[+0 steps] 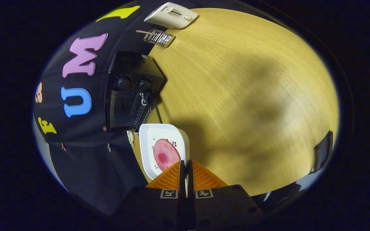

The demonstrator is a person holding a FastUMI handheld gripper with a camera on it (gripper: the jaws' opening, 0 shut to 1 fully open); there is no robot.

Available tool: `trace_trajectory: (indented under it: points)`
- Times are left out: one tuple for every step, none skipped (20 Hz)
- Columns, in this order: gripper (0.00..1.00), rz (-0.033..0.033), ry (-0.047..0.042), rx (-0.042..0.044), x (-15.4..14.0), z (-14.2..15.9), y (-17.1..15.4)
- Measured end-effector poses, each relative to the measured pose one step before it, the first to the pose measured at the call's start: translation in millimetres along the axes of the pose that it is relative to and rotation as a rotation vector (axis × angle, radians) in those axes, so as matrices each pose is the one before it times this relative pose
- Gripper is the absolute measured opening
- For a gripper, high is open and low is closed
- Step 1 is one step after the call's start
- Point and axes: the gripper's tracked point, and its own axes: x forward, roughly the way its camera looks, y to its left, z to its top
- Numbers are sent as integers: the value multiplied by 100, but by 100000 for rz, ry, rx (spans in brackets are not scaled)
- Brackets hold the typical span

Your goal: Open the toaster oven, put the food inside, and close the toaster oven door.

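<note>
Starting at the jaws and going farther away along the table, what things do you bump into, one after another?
Gripper, jaws shut on the rim of the white plate → pink food → black toaster oven → metal rack → white toaster.

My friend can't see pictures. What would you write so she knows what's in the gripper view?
The gripper, its fingers closed on the rim of a white plate holding a round pink piece of food, is lifted over a wooden table. Beyond the plate stands a black toaster oven; whether its door is open is unclear. Farther off lie a small metal rack and a white toaster.
</note>
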Motion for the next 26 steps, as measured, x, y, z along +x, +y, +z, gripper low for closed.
trace_trajectory:
  points:
    - [5,168,-2768,3687,683,-300,734]
    - [5,25,-2119,3425,648,-238,743]
    - [5,232,-1777,2885,622,-521,607]
    - [5,453,-1656,2563,910,-340,883]
    - [5,971,-2102,2472,847,-426,990]
    - [5,348,-2737,1772,594,-512,787]
    - [5,463,-3985,1105,667,78,850]
    - [5,140,-3782,646,802,194,803]
    - [5,738,-4227,1705,908,290,1115]
    - [5,760,-4025,2859,810,136,1025]
    - [5,839,-3541,3601,929,100,1166]
    - [5,690,-2703,3219,1027,-128,1170]
    - [5,516,-2367,2581,975,-211,1025]
    - [5,22,-2346,1951,1056,-303,945]
    - [5,-96,-2374,1908,996,-312,745]
    - [5,-403,-2371,1964,896,-221,608]
    - [5,-555,-2089,2288,1109,-250,580]
    - [5,-161,-1792,2966,934,-325,495]
    - [5,-30,-1222,2739,1148,-283,588]
    - [5,304,-1232,1740,854,-376,542]
    - [5,392,-1827,731,1067,-100,581]
    - [5,523,-1886,-7,850,-129,544]
    - [5,550,-1375,114,933,-174,495]
    - [5,-73,-781,1022,911,-178,416]
    - [5,-262,-556,1607,683,-225,274]
    - [5,-844,-832,1358,698,-3,217]
